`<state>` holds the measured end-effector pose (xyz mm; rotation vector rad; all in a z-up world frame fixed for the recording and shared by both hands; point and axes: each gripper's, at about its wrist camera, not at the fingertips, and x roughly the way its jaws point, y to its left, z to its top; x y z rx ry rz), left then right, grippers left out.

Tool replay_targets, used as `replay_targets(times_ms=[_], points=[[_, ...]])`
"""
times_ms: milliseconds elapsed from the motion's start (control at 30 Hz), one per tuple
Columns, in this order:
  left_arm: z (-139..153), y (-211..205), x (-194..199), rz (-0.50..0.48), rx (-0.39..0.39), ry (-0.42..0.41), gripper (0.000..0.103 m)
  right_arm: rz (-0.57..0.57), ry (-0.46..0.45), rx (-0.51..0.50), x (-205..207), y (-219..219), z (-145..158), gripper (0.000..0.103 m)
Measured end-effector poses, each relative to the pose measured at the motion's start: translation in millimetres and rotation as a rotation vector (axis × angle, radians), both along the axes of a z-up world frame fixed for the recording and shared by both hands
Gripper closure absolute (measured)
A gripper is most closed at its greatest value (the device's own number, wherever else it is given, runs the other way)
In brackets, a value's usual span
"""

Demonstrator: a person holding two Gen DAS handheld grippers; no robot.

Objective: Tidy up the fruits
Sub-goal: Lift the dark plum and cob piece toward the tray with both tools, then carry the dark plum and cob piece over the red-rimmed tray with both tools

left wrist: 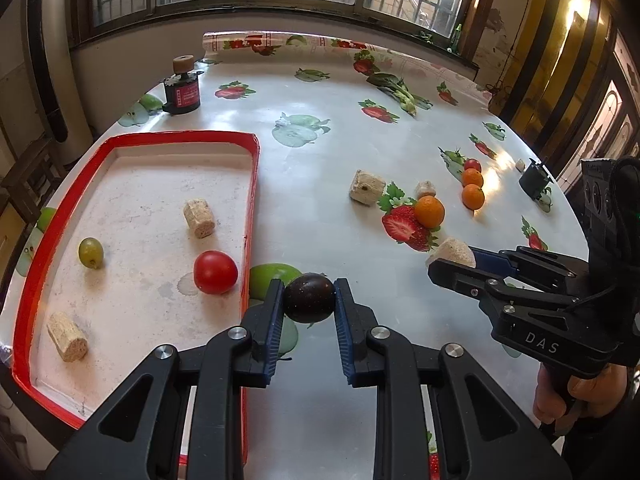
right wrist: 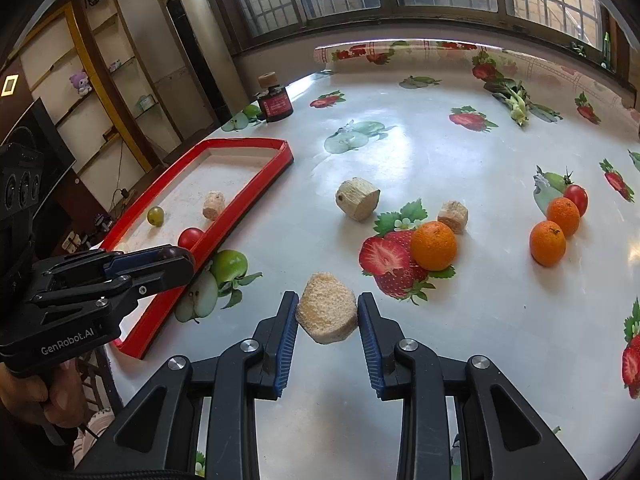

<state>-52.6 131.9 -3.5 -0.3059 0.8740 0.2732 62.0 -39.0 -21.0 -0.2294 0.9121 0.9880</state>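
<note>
My left gripper is shut on a dark plum, held just right of the red-rimmed tray. The tray holds a red tomato, a green grape and two beige cork-like pieces. My right gripper is shut on a beige cork-like chunk above the table; it also shows in the left wrist view. Three oranges and a cherry tomato lie on the table to the right.
Two more beige chunks lie mid-table. A dark jar with a cork lid stands at the far left, leafy greens at the far side, a small black object at the right edge. The tablecloth has printed fruit.
</note>
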Motion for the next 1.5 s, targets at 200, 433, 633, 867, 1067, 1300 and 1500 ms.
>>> replay_targets(times_ms=[200, 433, 633, 867, 1067, 1300, 1500], points=[[2, 7, -14, 0.025, 0.003, -0.005, 0.081, 0.025, -0.009, 0.008, -13, 7, 7, 0.072], [3, 18, -29, 0.057, -0.002, -0.013, 0.081, 0.052, -0.019, 0.005, -26, 19, 10, 0.072], [1, 25, -39, 0.076, -0.009, -0.017, 0.081, 0.072, -0.026, -0.001, -35, 29, 11, 0.072], [-2, 35, -50, 0.098, -0.02, -0.019, 0.081, 0.095, -0.028, -0.009, -44, 42, 11, 0.072], [-5, 46, -58, 0.119, -0.026, -0.019, 0.081, 0.115, -0.029, -0.014, -49, 56, 11, 0.072], [-7, 58, -64, 0.146, -0.032, -0.018, 0.081, 0.145, -0.027, -0.016, -54, 72, 9, 0.072], [-12, 72, -70, 0.18, -0.047, -0.012, 0.081, 0.171, -0.021, -0.019, -57, 86, 8, 0.072]])
